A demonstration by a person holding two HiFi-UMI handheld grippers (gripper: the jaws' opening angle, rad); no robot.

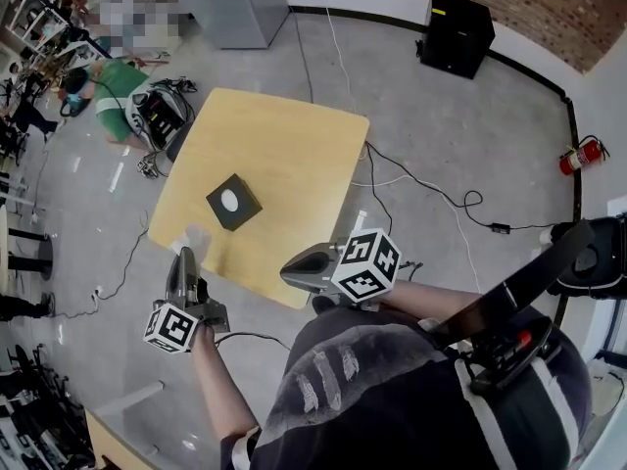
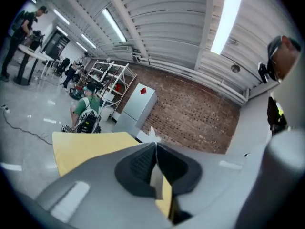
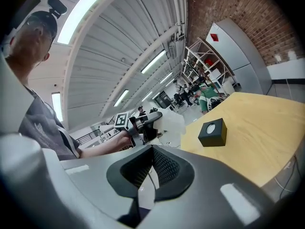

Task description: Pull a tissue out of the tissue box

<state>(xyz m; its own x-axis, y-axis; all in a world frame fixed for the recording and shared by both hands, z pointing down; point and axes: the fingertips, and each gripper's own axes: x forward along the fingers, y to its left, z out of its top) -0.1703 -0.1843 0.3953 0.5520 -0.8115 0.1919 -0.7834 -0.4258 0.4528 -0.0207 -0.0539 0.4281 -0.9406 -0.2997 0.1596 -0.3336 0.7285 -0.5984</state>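
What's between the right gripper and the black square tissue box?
Nothing visible. Only bare light wooden tabletop lies between the right gripper and the black square tissue box. The left gripper, shut on a white paper tissue, is off to the side by the table's edge, clear of that line.

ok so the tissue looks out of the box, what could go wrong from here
1. The left gripper holds the tissue in shut fingers with just a small corner poking past them, so it might slip free and fall near the edge of the table.
2. Cables trail across the floor beside the table; a step back could snag one.
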